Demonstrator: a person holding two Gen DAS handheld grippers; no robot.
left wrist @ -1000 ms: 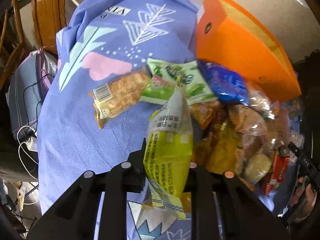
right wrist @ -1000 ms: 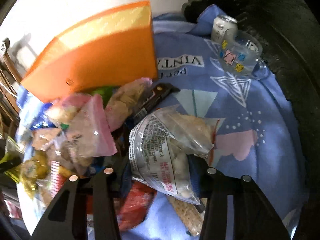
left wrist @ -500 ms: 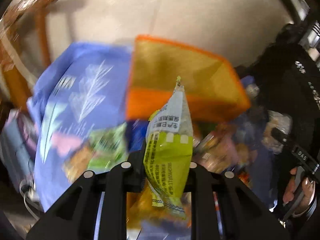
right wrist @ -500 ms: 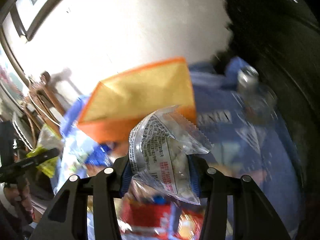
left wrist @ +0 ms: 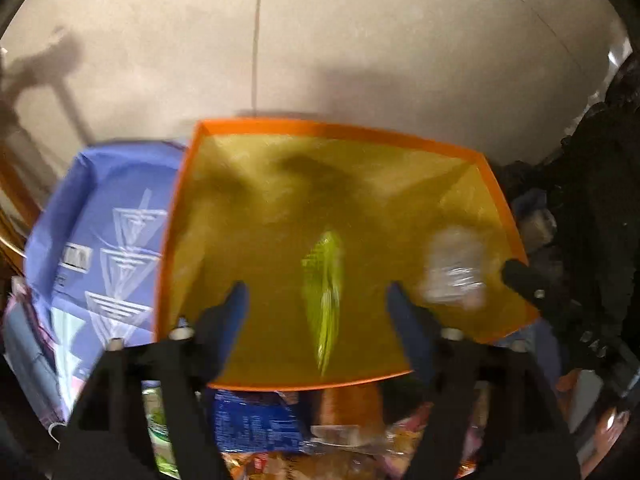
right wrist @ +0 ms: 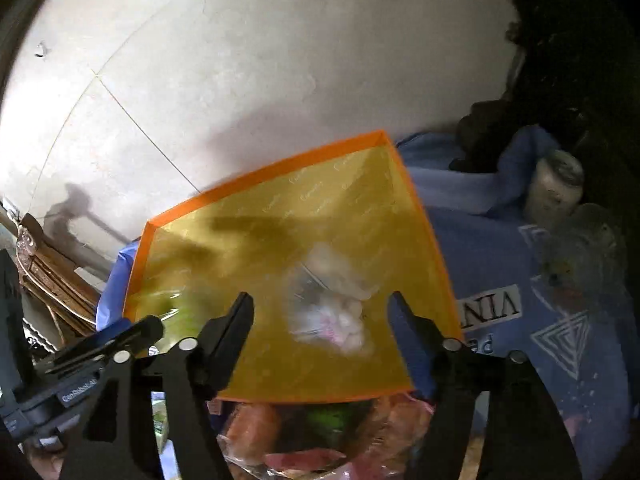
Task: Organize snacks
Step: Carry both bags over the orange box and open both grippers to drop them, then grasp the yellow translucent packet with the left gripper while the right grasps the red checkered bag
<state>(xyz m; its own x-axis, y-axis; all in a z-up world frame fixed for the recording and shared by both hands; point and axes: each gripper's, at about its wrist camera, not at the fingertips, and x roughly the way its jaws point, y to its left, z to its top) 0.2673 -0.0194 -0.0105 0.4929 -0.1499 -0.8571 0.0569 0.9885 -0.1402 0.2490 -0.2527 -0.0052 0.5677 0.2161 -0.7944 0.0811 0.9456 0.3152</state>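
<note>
A: Jaws opening on both. Left gripper (left wrist: 318, 300) wide, yellow-green packet (left wrist: 326, 296) blurred between the fingers, pads off it, over the orange box (left wrist: 176, 216).
B: Right gripper (right wrist: 320, 308)?
A: Wide too, clear packet (right wrist: 332, 308) loose between its fingers, same box. More snacks (left wrist: 260, 424) heaped just beside the box on the blue cloth (left wrist: 104, 216).

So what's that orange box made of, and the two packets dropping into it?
The orange box looks like thin card or stiff plastic: flat walls, sharp folded corners, a glossy yellow lining. The yellow-green packet seems printed plastic film, shiny though blurred. The clear packet looks like transparent crinkly plastic, with pale pieces showing through.
</note>
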